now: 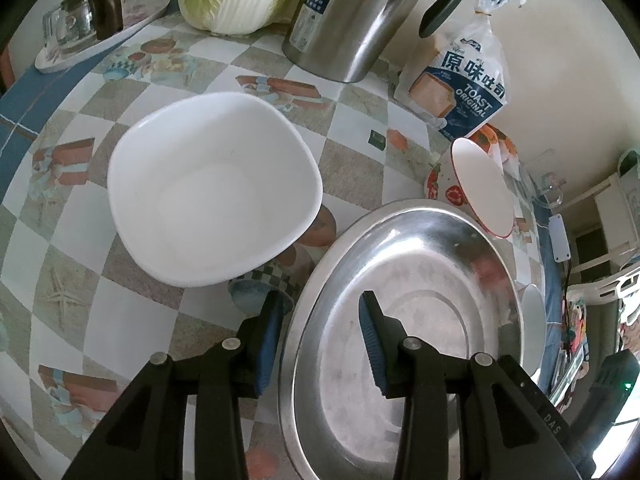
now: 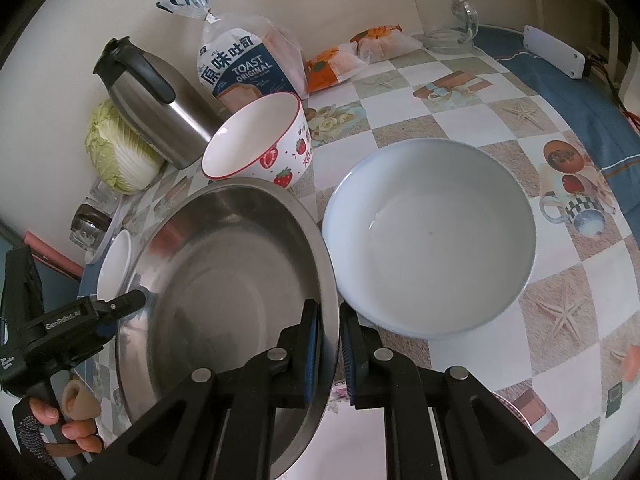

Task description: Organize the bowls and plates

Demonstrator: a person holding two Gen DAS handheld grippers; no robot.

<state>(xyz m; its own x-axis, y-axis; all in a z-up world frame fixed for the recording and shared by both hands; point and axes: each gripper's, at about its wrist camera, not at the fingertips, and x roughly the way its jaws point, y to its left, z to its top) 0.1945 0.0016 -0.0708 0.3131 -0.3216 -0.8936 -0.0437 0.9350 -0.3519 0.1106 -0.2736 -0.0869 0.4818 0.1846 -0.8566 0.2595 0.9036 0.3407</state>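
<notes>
The right gripper [image 2: 329, 354] was pinched tight on the near rim of the metal pan [image 2: 224, 288], one blue pad inside the rim and one outside. The left gripper [image 1: 320, 336] stood partly open across the pan's other rim, one finger [image 1: 370, 344] over the inside of the pan and the other out over the table [image 1: 100, 308]; its pads did not look pressed on the rim, though I could not tell for sure. A hand [image 2: 60, 424] held the handle of that left tool. The pan sat in the middle of the table. Just beside it on the left was a white bowl [image 1: 212, 188], empty. On the right, very near the pan, was a round pale bowl [image 2: 430, 236], empty too. Behind the pan, touching or almost touching its far rim, a strawberry bowl [image 2: 260, 140] leaned over on its side. Farther back by the wall stood a steel jug [image 2: 156, 108], a cabbage [image 2: 116, 148], a bag of toast [image 2: 244, 64] and a glass mug [image 2: 444, 12].
</notes>
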